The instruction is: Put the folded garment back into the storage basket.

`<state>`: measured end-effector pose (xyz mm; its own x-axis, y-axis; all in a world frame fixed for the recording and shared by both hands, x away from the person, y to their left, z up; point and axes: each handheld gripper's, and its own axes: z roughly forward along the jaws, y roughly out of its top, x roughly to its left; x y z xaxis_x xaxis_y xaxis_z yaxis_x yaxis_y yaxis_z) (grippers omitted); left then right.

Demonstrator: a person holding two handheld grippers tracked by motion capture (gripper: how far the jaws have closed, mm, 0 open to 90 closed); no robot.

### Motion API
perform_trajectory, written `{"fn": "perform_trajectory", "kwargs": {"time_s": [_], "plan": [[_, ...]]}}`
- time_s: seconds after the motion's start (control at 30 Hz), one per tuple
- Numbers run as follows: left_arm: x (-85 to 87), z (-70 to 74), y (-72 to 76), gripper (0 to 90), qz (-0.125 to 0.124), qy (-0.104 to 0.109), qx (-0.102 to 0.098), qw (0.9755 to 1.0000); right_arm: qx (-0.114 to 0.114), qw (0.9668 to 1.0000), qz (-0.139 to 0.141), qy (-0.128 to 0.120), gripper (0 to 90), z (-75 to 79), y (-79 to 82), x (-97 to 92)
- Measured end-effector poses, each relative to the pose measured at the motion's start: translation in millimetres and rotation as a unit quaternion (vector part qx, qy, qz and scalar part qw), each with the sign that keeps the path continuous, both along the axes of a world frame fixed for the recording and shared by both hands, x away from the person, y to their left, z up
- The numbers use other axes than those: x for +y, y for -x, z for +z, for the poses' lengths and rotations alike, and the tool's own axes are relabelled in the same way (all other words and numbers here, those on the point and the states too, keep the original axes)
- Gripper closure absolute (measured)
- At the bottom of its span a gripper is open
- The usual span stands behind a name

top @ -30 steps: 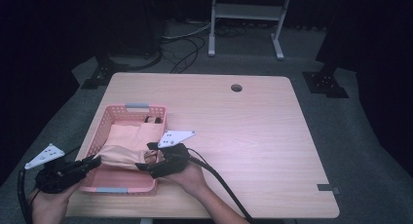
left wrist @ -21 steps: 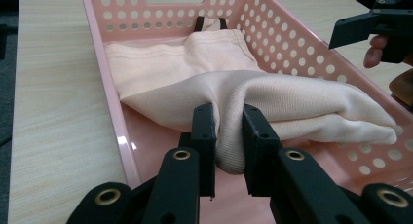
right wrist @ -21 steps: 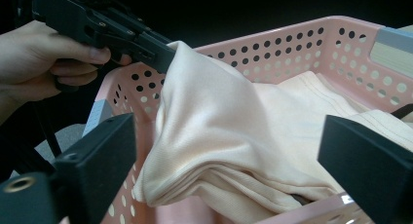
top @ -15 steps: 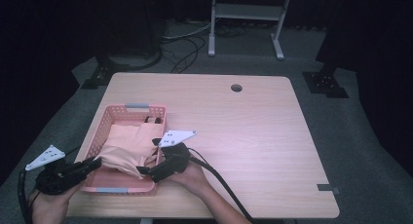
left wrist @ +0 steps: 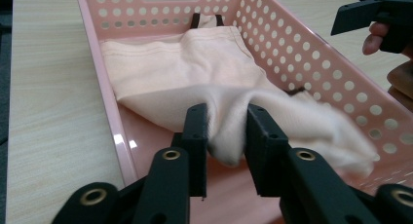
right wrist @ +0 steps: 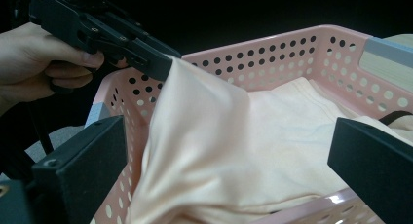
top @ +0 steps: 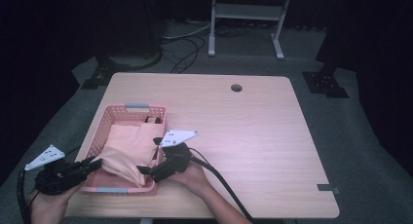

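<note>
A peach cloth point(top: 127, 147) lies in a pink perforated basket point(top: 138, 107) at the table's near left. My left gripper point(top: 97, 161) is at the basket's near left corner. In the left gripper view its jaws point(left wrist: 226, 112) pinch a fold of the cloth point(left wrist: 195, 73); they have just been opening slightly, and the fold is still between them. In the right gripper view that gripper point(right wrist: 165, 63) holds a corner of the cloth point(right wrist: 272, 136) up. My right gripper point(top: 146, 171) is at the near right rim, open wide point(right wrist: 229, 156), with cloth between its jaws but not pressed. Its jaws have just been opening.
A dark strap point(left wrist: 204, 19) shows at the basket's far end point(left wrist: 302, 53). The right hand's gripper point(left wrist: 363, 14) reaches over the basket's right wall. A cable point(top: 219, 180) trails from it over the near table edge. A round hole point(top: 236, 87) sits in the tabletop point(top: 272, 136).
The right gripper's jaws have spread wide and let go of the cloth. The left gripper still holds its fold in the same place.
</note>
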<state>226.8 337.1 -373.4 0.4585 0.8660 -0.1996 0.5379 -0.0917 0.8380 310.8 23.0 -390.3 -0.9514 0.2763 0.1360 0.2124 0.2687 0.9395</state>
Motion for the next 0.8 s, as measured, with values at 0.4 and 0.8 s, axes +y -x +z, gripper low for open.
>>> {"fn": "perform_trajectory", "kwargs": {"time_s": [0.4, 0.8], "plan": [[1.4, 0.9, -1.6, 53.2, -0.006, 0.01, -0.01, 0.9999, -0.004, 1.0, -0.001, -0.004, 1.1, 0.8, 0.7, -0.2], [-2.2, 2.3, -4.3, 19.0, -0.002, 0.003, -0.054, 0.9986, -0.012, 0.9999, -0.006, -0.011, 1.1, 0.6, 0.1, -1.4]]}}
